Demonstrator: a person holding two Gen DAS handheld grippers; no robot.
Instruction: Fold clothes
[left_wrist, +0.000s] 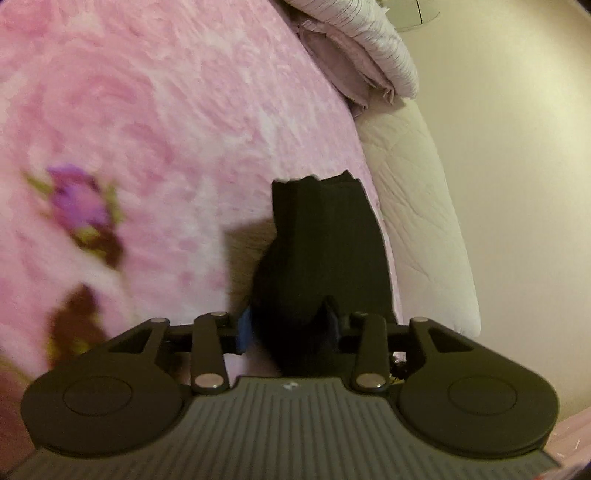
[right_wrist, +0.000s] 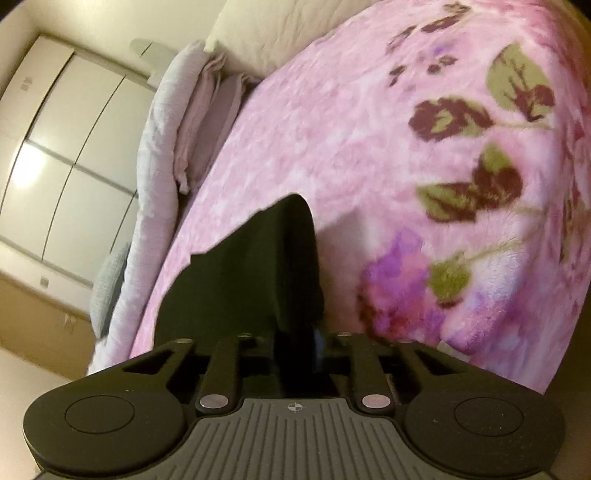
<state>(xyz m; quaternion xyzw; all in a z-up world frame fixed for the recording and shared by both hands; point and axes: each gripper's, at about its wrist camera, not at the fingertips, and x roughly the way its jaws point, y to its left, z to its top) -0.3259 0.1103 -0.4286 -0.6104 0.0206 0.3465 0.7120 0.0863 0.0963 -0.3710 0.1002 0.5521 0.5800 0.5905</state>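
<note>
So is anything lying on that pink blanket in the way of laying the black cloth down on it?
Nothing visible does. The black cloth is bunched in both the left gripper and right gripper, and the pink floral blanket beyond it looks bare. The folded bedding sits off at the edge.

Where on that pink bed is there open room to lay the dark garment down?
The widest free patch is the pink floral blanket between the black garment and the printed flowers. In the left wrist view, blanket left of the garment is bare too. It gets crowded near the bed edge, where folded linens are stacked, and the garment hangs close to the mattress edge.
</note>
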